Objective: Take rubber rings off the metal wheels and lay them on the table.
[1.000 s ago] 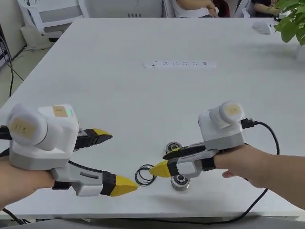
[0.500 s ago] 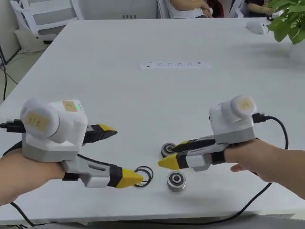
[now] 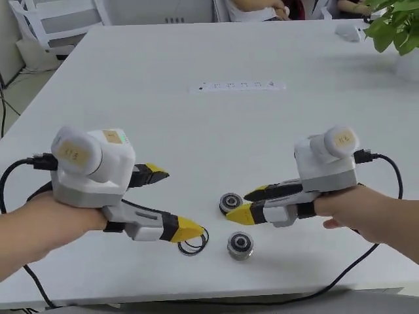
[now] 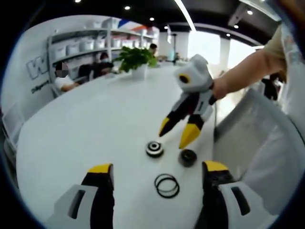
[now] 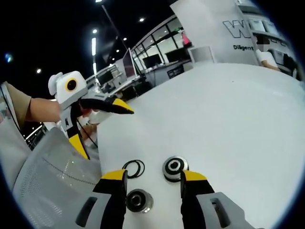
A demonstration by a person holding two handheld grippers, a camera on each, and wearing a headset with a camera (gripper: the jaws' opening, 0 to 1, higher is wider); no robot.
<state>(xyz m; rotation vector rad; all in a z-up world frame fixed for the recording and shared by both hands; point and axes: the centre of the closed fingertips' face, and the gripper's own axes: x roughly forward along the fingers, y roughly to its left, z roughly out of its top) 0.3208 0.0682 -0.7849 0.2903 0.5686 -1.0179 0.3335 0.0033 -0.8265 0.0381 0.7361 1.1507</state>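
Note:
Two small metal wheels lie near the table's front edge, the far wheel (image 3: 231, 202) and the near wheel (image 3: 240, 244). Two black rubber rings (image 3: 193, 241) lie overlapped on the table to their left. My left gripper (image 3: 173, 201) is open and empty, its lower yellow tip just above the rings. My right gripper (image 3: 247, 204) is open and empty, its tips beside the far wheel. Past my left gripper (image 4: 157, 167) lie the rings (image 4: 167, 185), both wheels (image 4: 154, 148) (image 4: 188, 157) and the right gripper (image 4: 177, 134). My right gripper (image 5: 153, 175) frames one wheel (image 5: 174, 168); the other wheel (image 5: 138, 200) and the rings (image 5: 133, 168) lie left.
A white power strip (image 3: 237, 86) lies mid-table. A green plant (image 3: 393, 26) stands at the far right corner. A black cable (image 3: 366, 255) trails from the right gripper over the front edge of the table (image 3: 196, 131). People sit at the far end.
The right gripper has drawn back to the right, away from the rings. The left gripper has moved in toward the rings. The rings and wheels stay on the table.

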